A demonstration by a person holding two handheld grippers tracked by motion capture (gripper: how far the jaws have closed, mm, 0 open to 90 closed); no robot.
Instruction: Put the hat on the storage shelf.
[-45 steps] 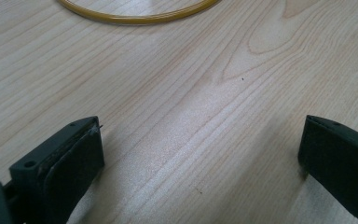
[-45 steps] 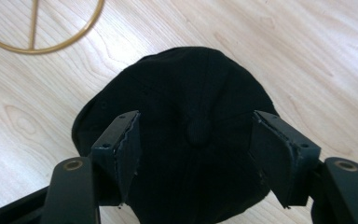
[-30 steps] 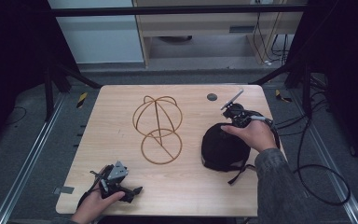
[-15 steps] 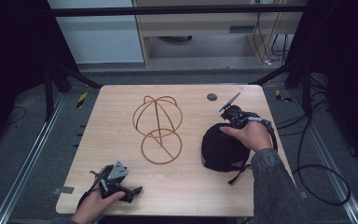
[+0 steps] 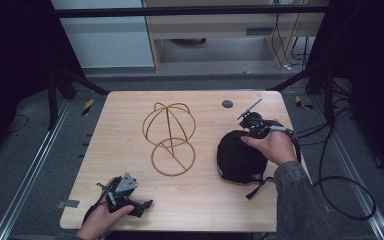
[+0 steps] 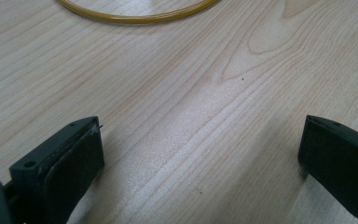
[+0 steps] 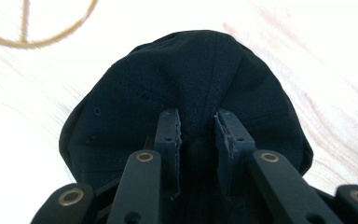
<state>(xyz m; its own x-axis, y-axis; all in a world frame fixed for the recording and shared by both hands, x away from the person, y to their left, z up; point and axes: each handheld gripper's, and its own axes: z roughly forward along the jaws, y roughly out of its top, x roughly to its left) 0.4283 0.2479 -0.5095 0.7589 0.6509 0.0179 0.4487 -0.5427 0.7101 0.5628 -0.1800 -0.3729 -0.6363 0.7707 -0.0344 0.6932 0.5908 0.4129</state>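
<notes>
Black cap (image 5: 238, 158) is lying on the right half of the table (image 5: 130, 110), crown up, its strap trailing off toward the near edge. I am pressing my right gripper (image 7: 197, 128) down onto its far side, and in the right gripper view the jaws are nearly together, pinching a ridge of the cap's fabric between them. My right hand (image 5: 272, 145) is wrapping around that gripper just beside the cap.

Left of the cap, near the table's middle, a wire stand (image 5: 170, 137) is sitting: a flat ring on the wood with a rounded frame rising behind it. A small dark disc (image 5: 227, 104) is lying near the far edge.

At the near left corner I am holding my left gripper (image 5: 142, 204) low over the wood, jaws spread wide with bare table between them; the left gripper view is catching the stand's ring (image 6: 140, 11) ahead.
</notes>
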